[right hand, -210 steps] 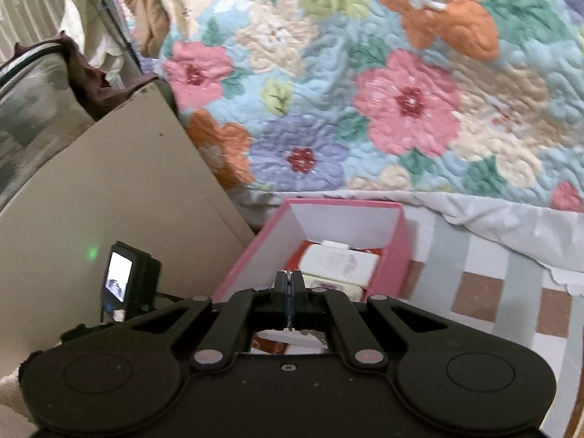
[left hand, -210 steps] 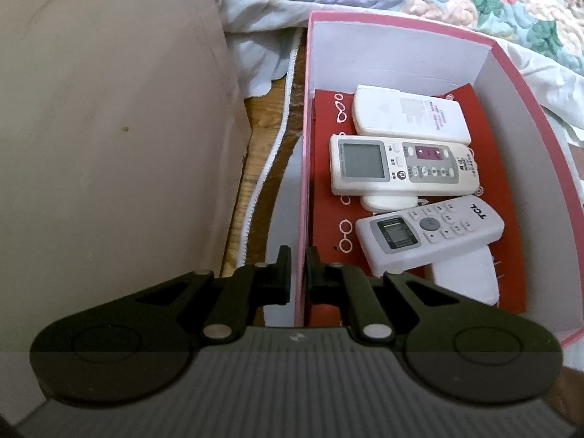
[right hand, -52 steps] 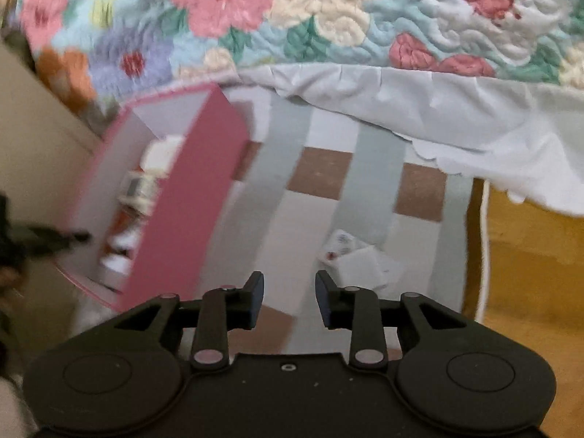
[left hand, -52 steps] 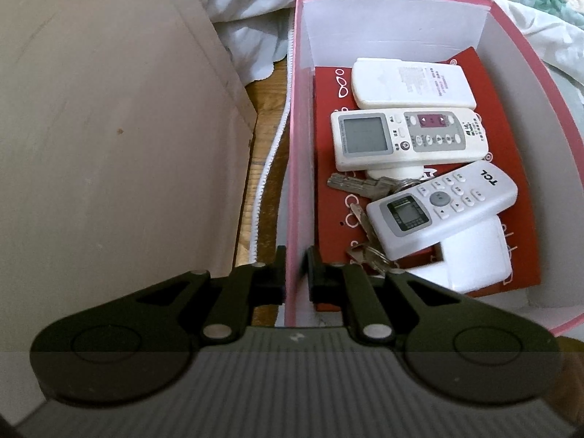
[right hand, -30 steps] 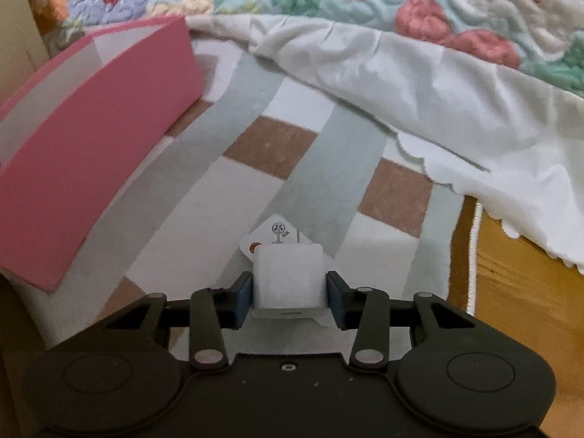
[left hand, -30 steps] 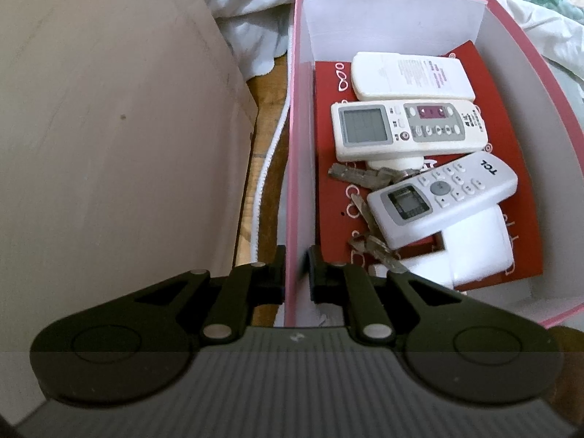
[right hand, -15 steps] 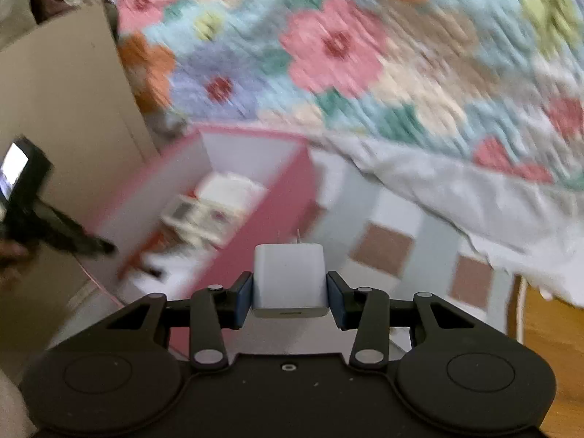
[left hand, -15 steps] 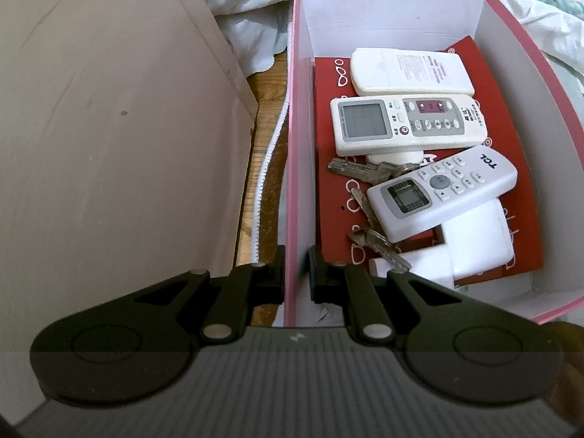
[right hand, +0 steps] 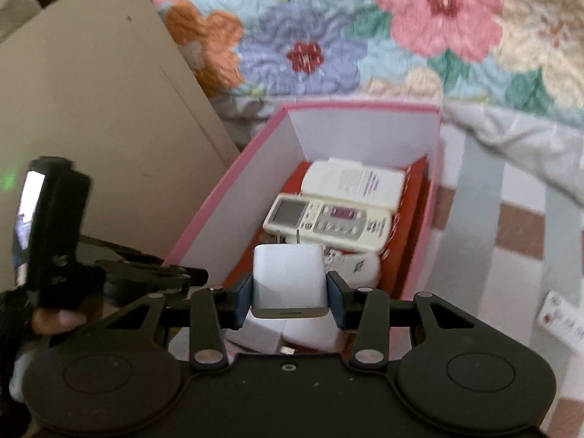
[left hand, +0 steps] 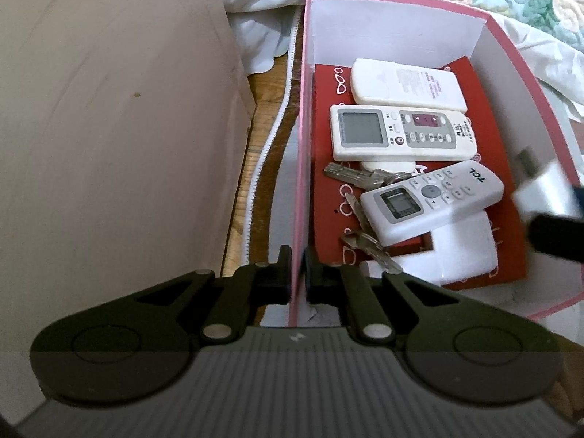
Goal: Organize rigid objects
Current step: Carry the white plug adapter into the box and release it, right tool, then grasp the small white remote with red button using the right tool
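Observation:
A pink box (left hand: 297, 146) holds three white remotes, among them a TCL remote (left hand: 434, 200), plus keys (left hand: 361, 179) and a white adapter (left hand: 463, 252). My left gripper (left hand: 298, 273) pinches the box's left wall, its jaws closing tighter on it. My right gripper (right hand: 290, 294) is shut on a white charger cube (right hand: 288, 277) and hovers over the near end of the box (right hand: 226, 197). In the left wrist view the charger cube (left hand: 544, 189) shows blurred at the right edge, prongs up. The left gripper (right hand: 197, 275) also appears at the box's left wall.
A tall beige panel (left hand: 109, 109) stands close to the box's left side. A floral quilt (right hand: 401, 36) lies behind the box. A checked cloth (right hand: 511, 219) spreads to the right with a small card (right hand: 562, 314) on it. Wooden floor (left hand: 262, 91) shows between panel and box.
My right gripper has lifted the charger cube off the checked cloth and swung it left over the box; the cube now enters the left wrist view. The left gripper has stayed on the wall.

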### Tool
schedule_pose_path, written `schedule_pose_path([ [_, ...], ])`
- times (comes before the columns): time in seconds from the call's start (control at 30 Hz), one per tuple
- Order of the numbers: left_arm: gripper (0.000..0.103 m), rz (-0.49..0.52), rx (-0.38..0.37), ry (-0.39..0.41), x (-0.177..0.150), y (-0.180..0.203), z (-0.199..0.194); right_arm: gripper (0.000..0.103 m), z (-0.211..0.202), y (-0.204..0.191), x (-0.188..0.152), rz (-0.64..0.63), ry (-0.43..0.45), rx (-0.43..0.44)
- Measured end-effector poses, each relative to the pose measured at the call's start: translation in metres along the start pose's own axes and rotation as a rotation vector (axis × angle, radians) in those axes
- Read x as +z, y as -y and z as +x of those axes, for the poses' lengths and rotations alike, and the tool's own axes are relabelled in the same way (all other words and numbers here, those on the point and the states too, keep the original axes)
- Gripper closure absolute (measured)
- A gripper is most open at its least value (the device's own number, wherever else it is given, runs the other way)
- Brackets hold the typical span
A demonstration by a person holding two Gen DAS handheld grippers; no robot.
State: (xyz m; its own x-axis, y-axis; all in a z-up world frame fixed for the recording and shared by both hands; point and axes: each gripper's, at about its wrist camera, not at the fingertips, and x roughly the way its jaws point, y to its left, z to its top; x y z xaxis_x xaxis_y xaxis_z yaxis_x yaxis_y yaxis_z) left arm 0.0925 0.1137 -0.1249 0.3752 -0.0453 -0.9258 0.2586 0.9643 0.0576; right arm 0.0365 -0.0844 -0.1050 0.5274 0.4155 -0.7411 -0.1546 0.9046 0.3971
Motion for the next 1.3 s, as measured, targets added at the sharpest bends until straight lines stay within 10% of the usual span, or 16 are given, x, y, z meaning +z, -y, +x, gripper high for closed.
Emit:
schedule_pose_path([
  [0.4, 0.099, -0.023, -0.032, 0.008, -0.003, -0.006, 0.0, 0.049, 0.024, 0.005, -0.003, 0.108, -0.071, 0.073],
  [0.73, 0.098, -0.005, -0.025, 0.005, -0.002, -0.004, -0.001, 0.048, -0.026, 0.015, 0.03, -0.014, -0.057, -0.03],
  [1.03, 0.098, -0.005, -0.015, 0.007, -0.003, -0.001, 0.0, 0.048, -0.051, 0.075, 0.037, -0.324, -0.168, -0.183],
  [1.3, 0.097, -0.007, 0.007, -0.008, -0.002, 0.002, 0.004, 0.048, -0.059, 0.165, -0.02, -0.325, -0.176, -0.181],
])
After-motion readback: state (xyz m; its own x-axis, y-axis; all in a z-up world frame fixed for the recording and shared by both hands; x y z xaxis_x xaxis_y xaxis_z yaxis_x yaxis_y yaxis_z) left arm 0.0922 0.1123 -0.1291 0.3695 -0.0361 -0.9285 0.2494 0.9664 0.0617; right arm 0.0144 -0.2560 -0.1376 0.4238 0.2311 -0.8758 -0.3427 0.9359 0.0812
